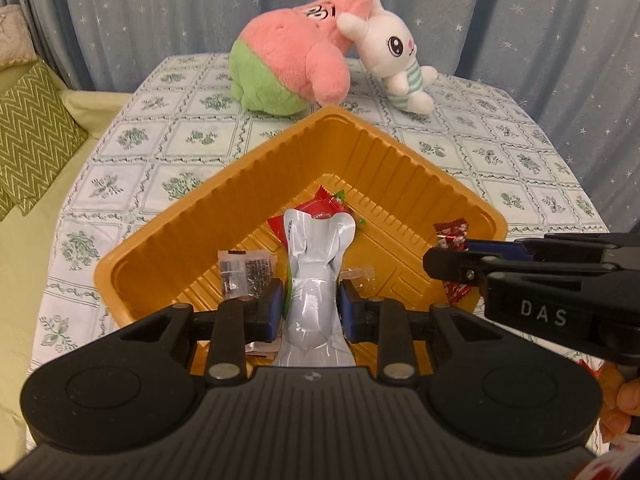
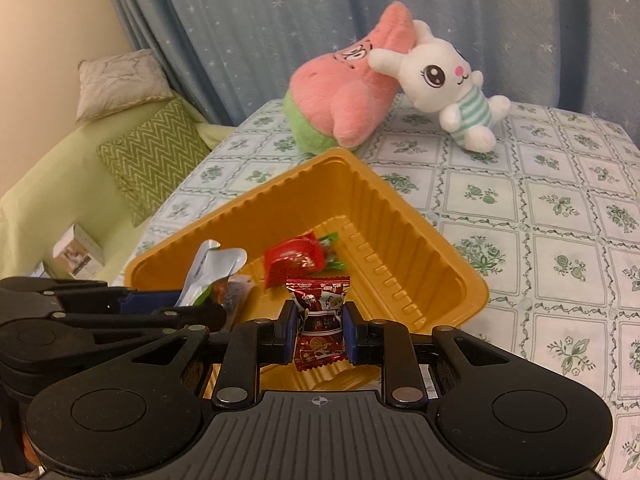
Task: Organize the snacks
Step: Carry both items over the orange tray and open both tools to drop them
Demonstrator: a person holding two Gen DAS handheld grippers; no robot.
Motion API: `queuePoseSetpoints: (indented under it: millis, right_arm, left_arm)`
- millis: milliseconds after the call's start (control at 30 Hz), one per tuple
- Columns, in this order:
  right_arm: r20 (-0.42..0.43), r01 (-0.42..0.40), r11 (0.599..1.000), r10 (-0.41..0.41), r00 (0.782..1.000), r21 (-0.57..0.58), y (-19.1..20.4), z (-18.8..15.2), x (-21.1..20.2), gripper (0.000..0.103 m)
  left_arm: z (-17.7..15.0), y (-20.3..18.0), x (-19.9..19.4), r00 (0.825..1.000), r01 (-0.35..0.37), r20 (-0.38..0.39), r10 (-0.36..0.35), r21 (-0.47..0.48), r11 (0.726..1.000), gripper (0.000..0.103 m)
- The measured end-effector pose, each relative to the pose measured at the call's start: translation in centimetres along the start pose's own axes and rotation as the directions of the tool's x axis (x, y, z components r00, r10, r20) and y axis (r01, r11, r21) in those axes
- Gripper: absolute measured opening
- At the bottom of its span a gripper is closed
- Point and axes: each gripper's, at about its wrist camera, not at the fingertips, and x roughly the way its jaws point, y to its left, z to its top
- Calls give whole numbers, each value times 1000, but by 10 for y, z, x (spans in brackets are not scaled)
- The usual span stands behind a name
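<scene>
Left wrist view shows my left gripper [image 1: 312, 300] pinching a glossy silver foil pouch [image 1: 316, 264], its long axis running straight ahead over the ribbed orange plastic tray [image 1: 192, 224] on the tabletop [image 1: 132, 136]. My right gripper [image 2: 320, 330] has its fingers closed on a crinkly red candy wrapper [image 2: 320, 320], upright above the tray's near edge.

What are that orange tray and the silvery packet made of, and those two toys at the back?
The orange tray looks like thin moulded plastic, glossy, with ribbed walls. The silver packet in the left hand-held gripper seems to be metallised foil film: shiny and creased. The pink plush and white bunny look like soft fuzzy fabric, probably stuffed.
</scene>
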Motion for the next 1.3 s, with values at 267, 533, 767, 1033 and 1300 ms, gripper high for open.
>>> queuePoseSetpoints:
  millis: [267, 533, 767, 1033, 1300]
  right_arm:
    - [-3, 6, 1000, -6, 1000, 6, -6, 2, 5, 24]
    - [-1, 8, 1000, -8, 1000, 15, -11, 3, 7, 24]
    - [-3, 10, 1000, -10, 1000, 20, -14, 4, 8, 24]
    - [-15, 18, 1000, -17, 1000, 26, -19, 4, 14, 24]
    - [-32, 27, 999, -26, 999, 23, -21, 5, 21, 24]
  left_arm:
    - [3, -6, 14, 1000, -6, -18, 6, 5, 1000, 27]
    - [3, -7, 24, 999, 4, -47, -4, 5, 1000, 27]
    - [1, -3, 23, 999, 2, -44, -1, 11, 1000, 27]
    - [2, 11, 20, 999, -15, -41, 15, -6, 1000, 27]
    - [2, 18, 15, 999, -22, -32, 22, -16, 1000, 28]
